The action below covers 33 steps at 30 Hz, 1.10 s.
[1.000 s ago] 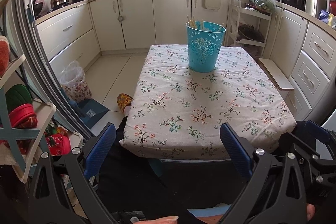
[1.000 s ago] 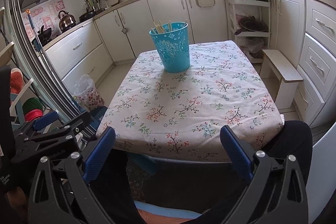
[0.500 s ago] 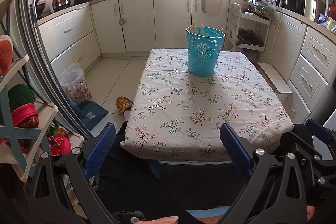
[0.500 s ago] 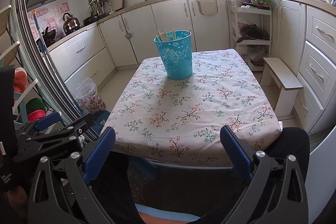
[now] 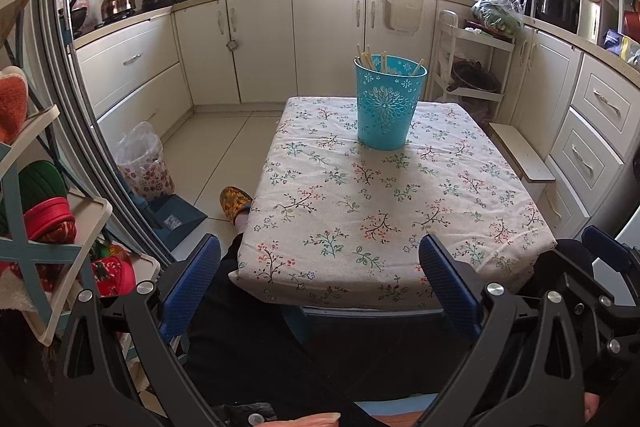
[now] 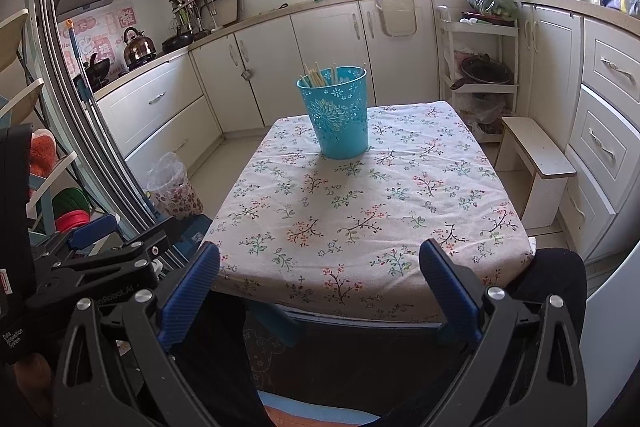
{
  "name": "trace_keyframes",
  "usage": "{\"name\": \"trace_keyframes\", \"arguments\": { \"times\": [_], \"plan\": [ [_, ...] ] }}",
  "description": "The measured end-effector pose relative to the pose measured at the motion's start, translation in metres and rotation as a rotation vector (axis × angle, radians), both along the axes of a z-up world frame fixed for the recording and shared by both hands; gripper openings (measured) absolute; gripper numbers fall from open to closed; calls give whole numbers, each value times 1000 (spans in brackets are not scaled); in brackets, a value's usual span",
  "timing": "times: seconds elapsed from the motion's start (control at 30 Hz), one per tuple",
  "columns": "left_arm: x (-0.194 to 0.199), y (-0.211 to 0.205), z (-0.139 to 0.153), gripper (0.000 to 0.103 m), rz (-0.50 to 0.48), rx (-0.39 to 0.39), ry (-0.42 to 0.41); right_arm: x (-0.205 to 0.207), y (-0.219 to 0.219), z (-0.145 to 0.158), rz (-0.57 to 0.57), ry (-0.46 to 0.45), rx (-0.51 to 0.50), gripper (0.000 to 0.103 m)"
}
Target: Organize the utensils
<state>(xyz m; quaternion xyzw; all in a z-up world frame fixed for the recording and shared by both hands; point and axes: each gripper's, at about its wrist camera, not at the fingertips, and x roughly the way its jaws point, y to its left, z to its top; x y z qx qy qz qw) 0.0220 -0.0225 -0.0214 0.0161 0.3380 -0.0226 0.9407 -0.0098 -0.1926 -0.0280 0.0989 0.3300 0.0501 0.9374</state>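
The left gripper [image 5: 320, 281] is positioned off the near edge of the table [image 5: 384, 227], with its blue fingers [image 5: 192, 283] spread wide and nothing between them. The right gripper [image 6: 320, 281] is positioned likewise at the near edge of the same table, its blue fingers [image 6: 448, 291] also spread wide and empty. The table carries a floral tablecloth. A turquoise bucket [image 5: 389, 105] with a perforated flower pattern stands upright on the far half of the table, well apart from both grippers. Pale wooden utensils [image 6: 320, 77], which appear to be chopsticks, stand inside the bucket, with their upper ends leaning against and projecting above its rim. In the right wrist view, the left gripper body is visible at the lower left, beside the table. A small wooden stool [image 6: 536, 163] stands on the floor just beside the right edge of the table.
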Motion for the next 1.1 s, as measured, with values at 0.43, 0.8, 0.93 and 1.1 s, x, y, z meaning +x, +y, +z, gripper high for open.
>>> {"name": "trace_keyframes", "arguments": {
  "times": [0.43,0.8,0.93,1.1],
  "plan": [
    [-4,-1,2,95,1,0,-9,-3,1,0,-1,-4,-1,96],
    [-6,-3,4,95,3,0,-14,-3,-1,2,-1,-8,-1,96],
    [-6,-3,4,95,2,0,-14,-4,1,4,-3,-11,-2,96],
    [-5,-2,3,95,2,0,-13,-4,1,4,-4,-11,-2,96]
  ]
}}
